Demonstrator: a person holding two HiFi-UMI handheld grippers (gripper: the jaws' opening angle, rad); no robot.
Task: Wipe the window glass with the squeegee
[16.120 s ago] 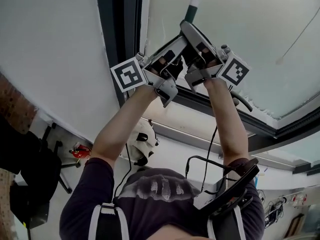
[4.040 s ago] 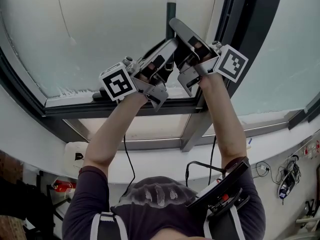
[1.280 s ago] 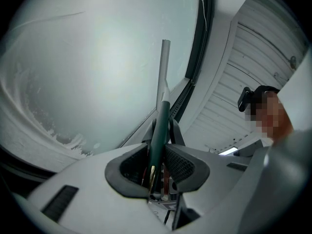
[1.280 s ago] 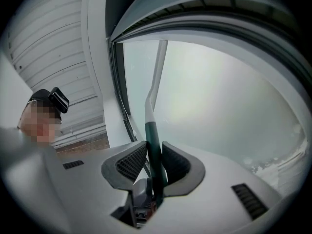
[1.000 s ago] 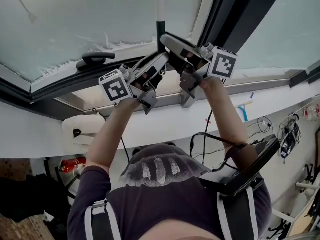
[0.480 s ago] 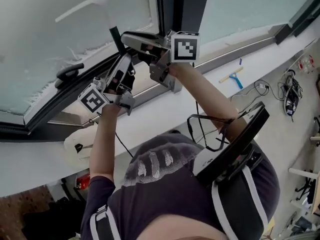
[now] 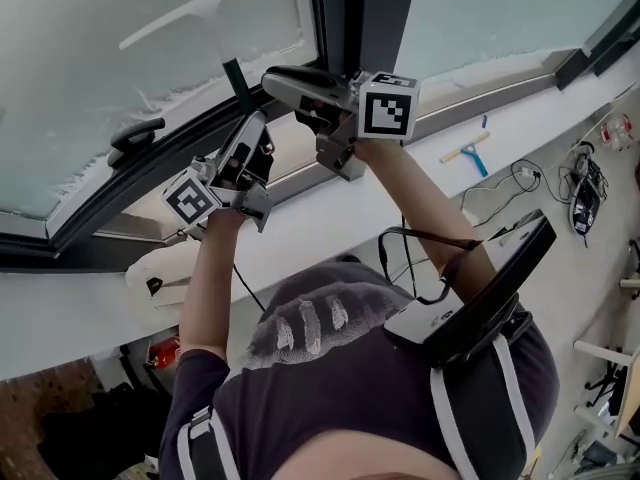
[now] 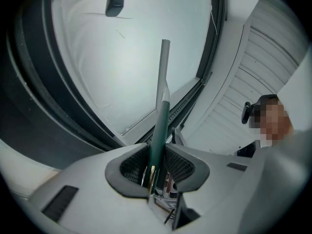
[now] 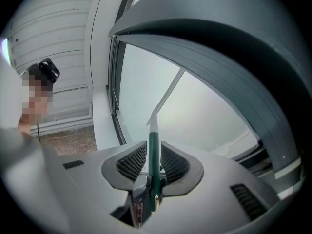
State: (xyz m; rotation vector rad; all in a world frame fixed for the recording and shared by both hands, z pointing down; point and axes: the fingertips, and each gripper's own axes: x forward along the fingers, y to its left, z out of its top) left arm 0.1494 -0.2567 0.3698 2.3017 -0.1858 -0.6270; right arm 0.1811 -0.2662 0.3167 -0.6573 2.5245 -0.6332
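1. Faced pale window glass (image 7: pixel 120 78) overhead, left of the dark frame post (image 7: pixel 345 13).
2. Held the squeegee (image 7: pixel 205 20) left of that post, blade seemingly flat on the pane and green handle slanting down toward the post's foot, probably to keep the rubber pressed evenly.
3. Clamped both claws shut on the handle, left gripper (image 7: pixel 256 124) further down it and right gripper (image 7: pixel 274 80) nearer the blade, likely for firmer pressure and steering.
4. Reached both arms up, elbows bent, right forearm running below the post.
5. Left a blue scraper (image 7: pixel 465 154) on the sill, right of the post.
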